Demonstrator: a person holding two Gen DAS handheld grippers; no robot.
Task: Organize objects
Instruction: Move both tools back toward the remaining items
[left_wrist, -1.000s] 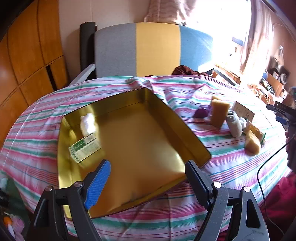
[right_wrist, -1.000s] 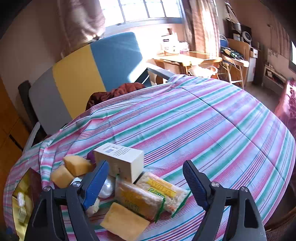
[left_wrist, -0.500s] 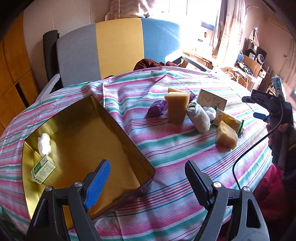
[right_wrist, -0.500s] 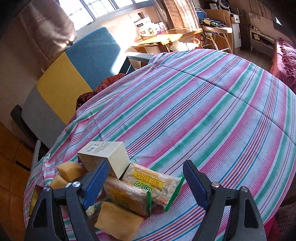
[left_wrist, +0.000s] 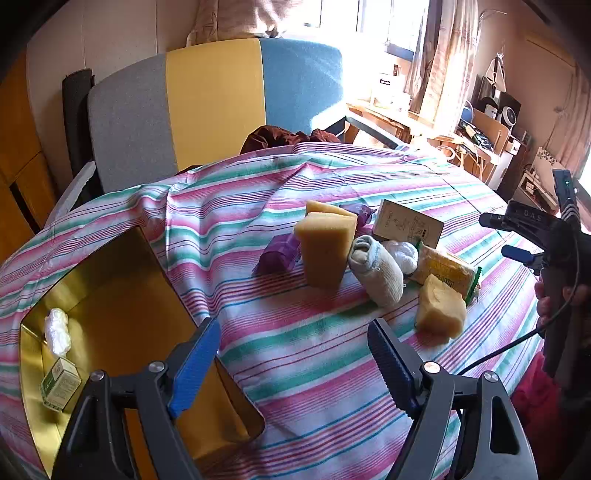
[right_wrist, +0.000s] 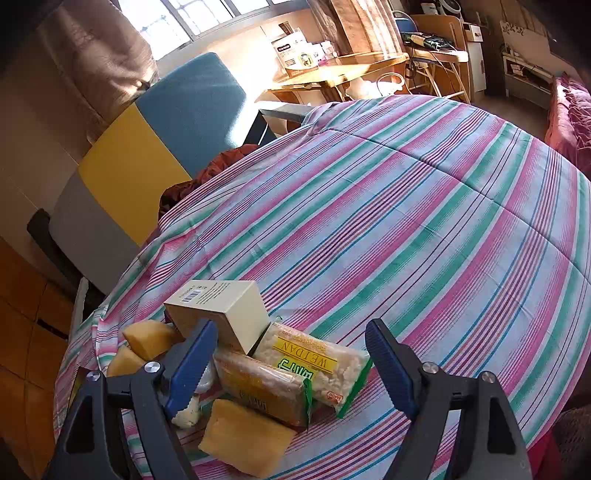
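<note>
Gold tin tray (left_wrist: 122, 306) sits at left on the striped cloth (left_wrist: 314, 347) over the counter, holding a small green-white box (left_wrist: 61, 384) and a white wad (left_wrist: 57, 330). Left claw (left_wrist: 291, 365) gapes wide, empty, above the cloth beside the tray's near corner. Pile at right: upright yellow sponge (left_wrist: 325, 251), rolled sock (left_wrist: 376, 271), cream carton (left_wrist: 406, 225), purple item (left_wrist: 279, 253), snack packs (right_wrist: 295, 373). Right claw (right_wrist: 291, 363) spread wide, gripping nothing, hovering over the packs; carton just beyond.
</note>
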